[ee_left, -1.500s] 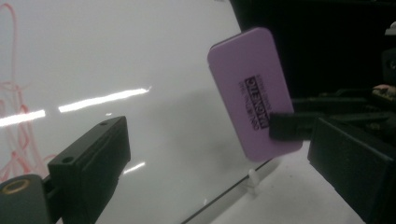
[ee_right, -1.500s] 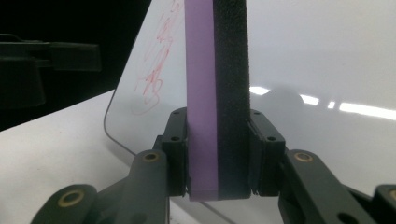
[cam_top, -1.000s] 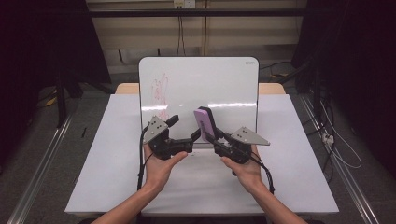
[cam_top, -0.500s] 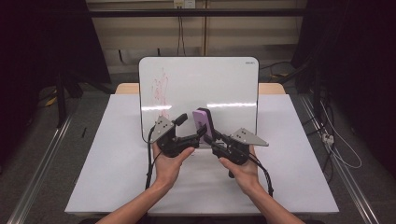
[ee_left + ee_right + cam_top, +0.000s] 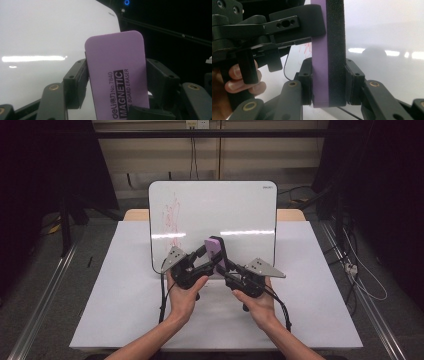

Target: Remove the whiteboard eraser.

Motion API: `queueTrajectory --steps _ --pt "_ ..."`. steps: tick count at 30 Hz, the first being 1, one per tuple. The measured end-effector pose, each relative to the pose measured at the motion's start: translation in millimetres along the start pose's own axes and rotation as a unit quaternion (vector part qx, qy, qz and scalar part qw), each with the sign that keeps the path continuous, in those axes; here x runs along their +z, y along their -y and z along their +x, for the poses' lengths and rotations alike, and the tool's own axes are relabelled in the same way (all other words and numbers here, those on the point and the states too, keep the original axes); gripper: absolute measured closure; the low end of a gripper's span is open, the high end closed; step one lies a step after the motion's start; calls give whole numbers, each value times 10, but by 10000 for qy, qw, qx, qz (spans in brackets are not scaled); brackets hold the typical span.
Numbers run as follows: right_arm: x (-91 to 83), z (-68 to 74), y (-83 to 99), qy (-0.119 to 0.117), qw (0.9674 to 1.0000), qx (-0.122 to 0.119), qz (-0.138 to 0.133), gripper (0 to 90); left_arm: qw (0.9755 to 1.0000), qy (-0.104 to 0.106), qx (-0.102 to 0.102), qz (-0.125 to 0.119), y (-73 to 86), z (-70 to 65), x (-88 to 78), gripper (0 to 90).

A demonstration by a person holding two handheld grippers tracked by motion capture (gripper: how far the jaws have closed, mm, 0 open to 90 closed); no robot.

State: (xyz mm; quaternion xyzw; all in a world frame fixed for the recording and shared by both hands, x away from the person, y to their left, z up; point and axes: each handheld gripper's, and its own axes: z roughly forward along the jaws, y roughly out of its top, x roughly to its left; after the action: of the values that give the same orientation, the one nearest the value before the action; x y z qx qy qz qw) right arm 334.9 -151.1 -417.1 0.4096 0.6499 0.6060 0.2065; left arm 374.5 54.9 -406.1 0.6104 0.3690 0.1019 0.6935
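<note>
We see the eraser [image 5: 216, 248] upright between our two grippers, left gripper [image 5: 207, 262] on its left, right gripper [image 5: 223, 264] on its right, whiteboard [image 5: 240, 210] behind it on the table [image 5: 115, 285].

A white table [image 5: 125, 285] is standing on a grey floor [image 5: 45, 270], a beige wall [image 5: 150, 160] is running behind it, and cables [image 5: 360, 270] are trailing at right.

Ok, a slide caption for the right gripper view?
Right gripper clamps the purple eraser upright while the left gripper closes on it before the whiteboard.
</note>
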Motion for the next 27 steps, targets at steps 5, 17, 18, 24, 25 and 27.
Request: queueTrajectory --steps 5,17,18,24,25,27 --pt "9 5 11 2 10000 24 16 646 9999 -11 -161 -53 27 0 1 391" --pt "5 37 17 -82 9999 -118 92 545 10000 19 -23 0 -2 14 -31 411" --pt "7 41 17 -77 9998 -136 116 502 10000 15 -73 -12 -7 27 -35 411" --pt "18 57 39 -102 9992 -244 314 341 9998 -139 154 31 -58 82 -86 411" --pt "16 58 38 -86 9990 -262 349 317 9997 -157 188 34 -69 92 -95 411" --pt "13 36 38 -80 9987 -256 426 240 9996 -196 195 40 -95 115 -114 411"
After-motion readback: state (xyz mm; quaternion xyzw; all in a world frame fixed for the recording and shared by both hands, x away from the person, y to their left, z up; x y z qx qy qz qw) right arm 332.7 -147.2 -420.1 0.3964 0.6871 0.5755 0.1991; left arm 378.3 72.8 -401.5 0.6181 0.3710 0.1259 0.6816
